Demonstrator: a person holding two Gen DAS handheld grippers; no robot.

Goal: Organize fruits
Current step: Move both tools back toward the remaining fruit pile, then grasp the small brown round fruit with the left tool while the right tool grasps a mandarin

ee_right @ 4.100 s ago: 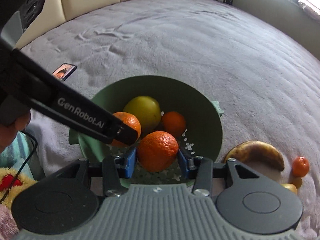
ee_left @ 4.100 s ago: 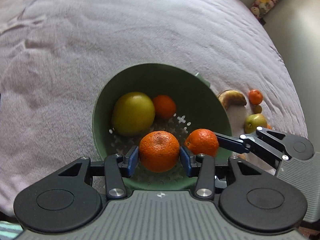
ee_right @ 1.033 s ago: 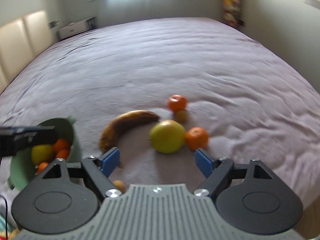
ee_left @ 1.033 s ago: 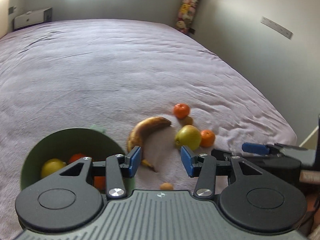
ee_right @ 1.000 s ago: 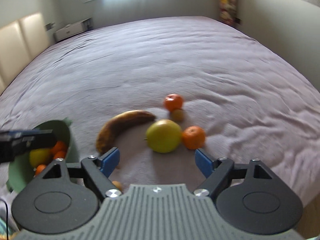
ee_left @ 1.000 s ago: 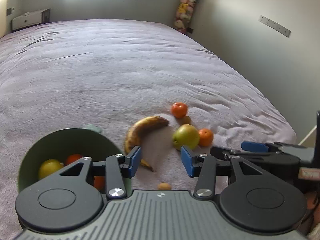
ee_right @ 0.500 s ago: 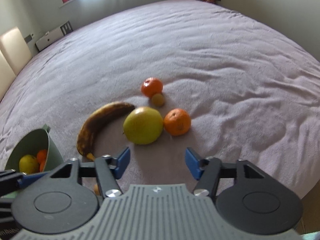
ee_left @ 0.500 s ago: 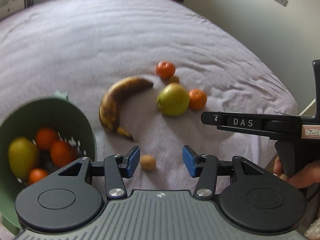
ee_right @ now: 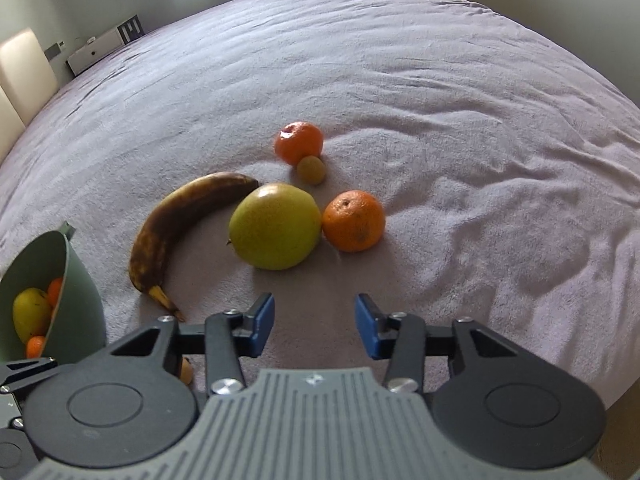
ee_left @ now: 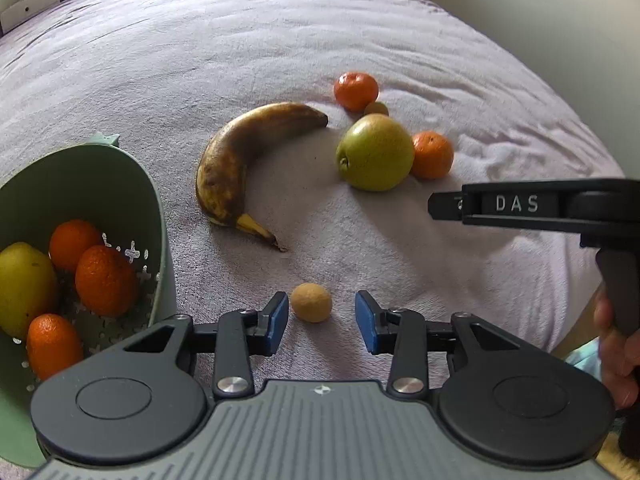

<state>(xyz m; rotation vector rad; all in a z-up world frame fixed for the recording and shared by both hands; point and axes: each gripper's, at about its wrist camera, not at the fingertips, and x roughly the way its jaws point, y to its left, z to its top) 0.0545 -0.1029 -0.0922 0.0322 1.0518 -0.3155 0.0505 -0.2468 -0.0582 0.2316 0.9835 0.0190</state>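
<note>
Fruits: small tan fruit between left tongs, untouched | both tongs just narrowed | right tongs empty

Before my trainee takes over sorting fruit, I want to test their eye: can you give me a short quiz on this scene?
1. True or false: the banana lies in the green bowl.
2. Which fruit sits between the left tongs? A) small tan fruit B) apple C) orange
3. How many oranges lie loose on the bed?

Key: 1 false, it lies on the bed; 2 A, untouched; 3 two.
</note>
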